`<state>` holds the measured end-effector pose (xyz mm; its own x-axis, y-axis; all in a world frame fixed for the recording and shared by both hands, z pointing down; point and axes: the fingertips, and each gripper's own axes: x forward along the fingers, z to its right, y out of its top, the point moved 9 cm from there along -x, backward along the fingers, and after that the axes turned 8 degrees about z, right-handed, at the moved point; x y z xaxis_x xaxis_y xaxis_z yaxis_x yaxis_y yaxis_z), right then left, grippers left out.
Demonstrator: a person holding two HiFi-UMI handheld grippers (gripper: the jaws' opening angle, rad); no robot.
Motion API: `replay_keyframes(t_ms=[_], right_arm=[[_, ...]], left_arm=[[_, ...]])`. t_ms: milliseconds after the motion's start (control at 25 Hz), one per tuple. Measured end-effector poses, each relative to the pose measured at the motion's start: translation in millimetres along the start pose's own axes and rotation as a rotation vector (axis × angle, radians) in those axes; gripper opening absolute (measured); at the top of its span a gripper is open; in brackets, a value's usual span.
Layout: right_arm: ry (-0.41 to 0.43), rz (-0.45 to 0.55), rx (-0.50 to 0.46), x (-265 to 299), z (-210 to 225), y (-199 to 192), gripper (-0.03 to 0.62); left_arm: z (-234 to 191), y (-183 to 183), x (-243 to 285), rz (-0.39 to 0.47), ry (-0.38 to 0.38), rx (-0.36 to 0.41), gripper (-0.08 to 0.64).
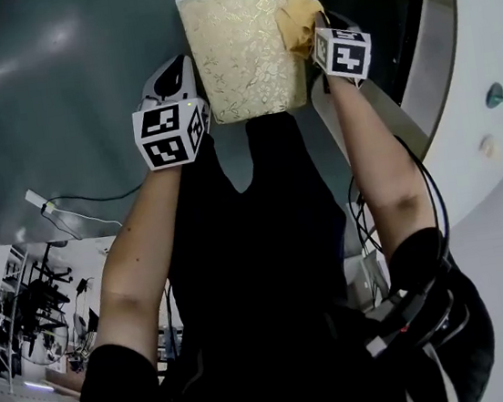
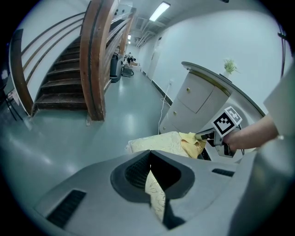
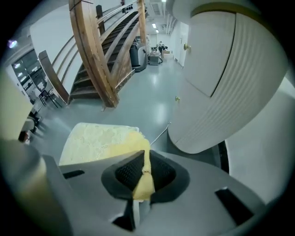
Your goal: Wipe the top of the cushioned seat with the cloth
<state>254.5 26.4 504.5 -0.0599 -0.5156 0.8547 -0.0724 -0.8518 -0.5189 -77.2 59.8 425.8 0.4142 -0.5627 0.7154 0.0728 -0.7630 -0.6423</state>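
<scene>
The cushioned seat [image 1: 237, 55] stands on the floor just ahead of the person. Its left edge is pinched in the left gripper [image 1: 182, 78], which steadies it. The right gripper [image 1: 322, 34] is clamped on the yellow cloth [image 1: 298, 16] at the seat's right edge. The step probably goes best with the cloth pressed flat and swept across the top while the seat is held firm. The curved white cabinet [image 1: 489, 118] stands close on the right and may crowd that arm. A cable [image 1: 95, 199] lies to the left, and the wooden staircase [image 2: 92, 60] is well beyond.
</scene>
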Motion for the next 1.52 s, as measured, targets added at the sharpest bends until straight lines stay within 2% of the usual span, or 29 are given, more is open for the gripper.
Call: replay_keyframes(t_ms=[160, 360, 560, 760, 1040, 1200, 1320, 1520], right_arm=[[0.054, 0.075, -0.012, -23, -25, 27, 0.037], [0.243, 0.156, -0.091, -42, -93, 60, 0.037], [0.437, 0.182, -0.158, -28, -169, 73, 0.038], [0.585, 0.139, -0.180, 0, -230, 66, 0.038], [0.580, 0.082, -0.231, 42, -260, 56, 0.038], [0.521, 0.056, -0.282, 58, -253, 51, 0.038], [0.505, 0.082, -0.325, 56, -247, 47, 0.037], [0.444, 0.073, -0.226, 55, -222, 51, 0.037]], left_arm=[[-5, 8, -9, 0.010, -0.007, -0.002, 0.003], [-15, 26, -19, 0.046, 0.003, -0.017, 0.005], [-45, 37, -23, 0.109, 0.059, -0.084, 0.003], [-68, 20, -35, 0.097, 0.091, -0.110, 0.005], [-89, -17, -52, 0.039, 0.128, -0.139, 0.003], [-91, -22, -48, 0.035, 0.120, -0.147, 0.003], [-86, -17, -44, 0.039, 0.107, -0.150, 0.003], [-76, -6, -37, 0.055, 0.078, -0.124, 0.003]])
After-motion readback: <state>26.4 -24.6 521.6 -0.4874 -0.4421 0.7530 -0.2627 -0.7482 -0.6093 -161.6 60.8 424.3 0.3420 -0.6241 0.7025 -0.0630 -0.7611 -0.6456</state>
